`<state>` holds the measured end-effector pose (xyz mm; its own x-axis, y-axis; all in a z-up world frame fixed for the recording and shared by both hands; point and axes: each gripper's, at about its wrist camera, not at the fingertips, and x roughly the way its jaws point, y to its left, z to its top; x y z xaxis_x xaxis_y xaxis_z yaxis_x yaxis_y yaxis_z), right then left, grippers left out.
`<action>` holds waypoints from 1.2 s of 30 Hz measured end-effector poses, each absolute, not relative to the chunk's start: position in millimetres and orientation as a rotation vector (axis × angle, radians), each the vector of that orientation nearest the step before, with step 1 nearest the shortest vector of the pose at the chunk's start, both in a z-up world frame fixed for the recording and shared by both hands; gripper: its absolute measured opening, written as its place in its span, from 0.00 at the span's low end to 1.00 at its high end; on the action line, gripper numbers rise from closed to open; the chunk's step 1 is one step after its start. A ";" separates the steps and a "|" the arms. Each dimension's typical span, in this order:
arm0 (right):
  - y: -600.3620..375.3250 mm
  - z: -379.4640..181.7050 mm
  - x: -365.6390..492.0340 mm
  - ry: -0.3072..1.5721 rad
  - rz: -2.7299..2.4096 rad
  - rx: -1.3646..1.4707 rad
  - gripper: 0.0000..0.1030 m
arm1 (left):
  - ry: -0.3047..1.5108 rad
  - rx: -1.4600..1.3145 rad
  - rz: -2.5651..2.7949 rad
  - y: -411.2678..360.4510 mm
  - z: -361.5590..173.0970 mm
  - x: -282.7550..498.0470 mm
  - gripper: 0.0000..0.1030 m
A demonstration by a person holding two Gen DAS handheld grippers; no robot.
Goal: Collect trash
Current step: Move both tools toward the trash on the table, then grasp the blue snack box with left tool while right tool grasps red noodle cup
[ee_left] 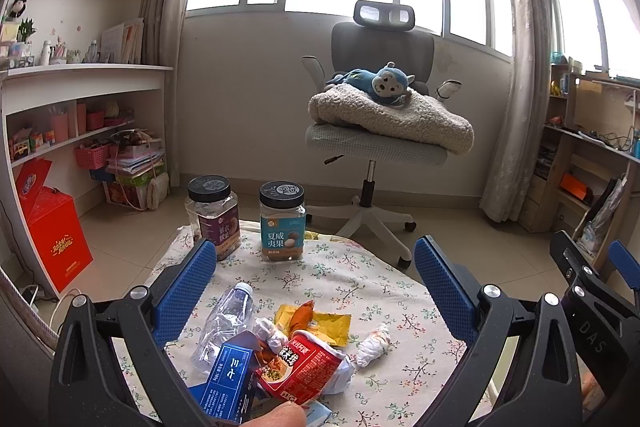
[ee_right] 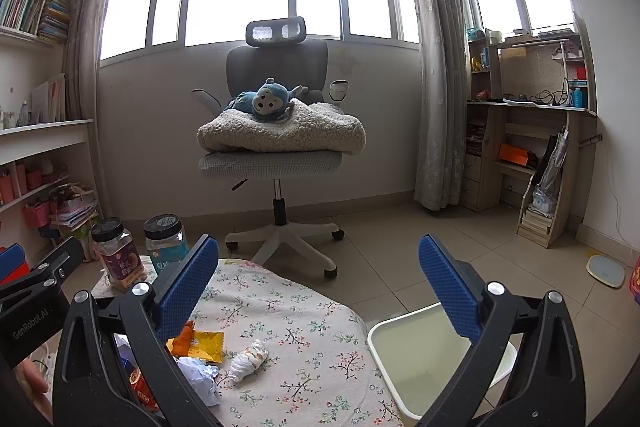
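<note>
Trash lies on a floral-cloth table: a crushed clear bottle, a blue carton, a red snack packet, a yellow wrapper and a crumpled tissue. My left gripper is open and empty above the pile. My right gripper is open and empty, over the table's right edge; the tissue and yellow wrapper lie below its left finger. A white bin stands beside the table under its right finger.
Two black-lidded snack jars stand at the table's far side. An office chair with a blanket and plush toy stands behind. Shelves line the left wall, a red box sits on the floor, and a desk stands at right.
</note>
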<state>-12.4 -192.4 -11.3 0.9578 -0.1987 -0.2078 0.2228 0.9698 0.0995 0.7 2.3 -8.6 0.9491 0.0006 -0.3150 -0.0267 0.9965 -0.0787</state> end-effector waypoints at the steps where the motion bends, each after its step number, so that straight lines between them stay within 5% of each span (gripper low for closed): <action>1: -192.5 -11.4 -12.4 0.197 -0.215 0.122 0.93 | 0.322 -0.083 0.014 2.9 -9.3 0.8 0.94; 19: -183.2 -33.5 -4.6 0.253 -0.199 0.124 0.93 | 0.384 -0.070 0.024 8.9 -18.3 10.3 0.94; 27: -183.3 -53.5 24.6 0.549 -0.140 0.116 0.93 | 0.583 -0.122 0.023 37.5 -34.6 43.8 0.94; 36: -181.6 -70.3 45.0 0.657 -0.097 0.142 0.93 | 0.960 -0.135 0.081 85.0 -87.5 92.2 0.93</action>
<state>45.0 -181.6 -70.3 0.7881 -0.0451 -0.6139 0.1348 0.9858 0.1005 92.2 85.0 -87.5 0.5716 0.0085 -0.8205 -0.1285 0.9885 -0.0792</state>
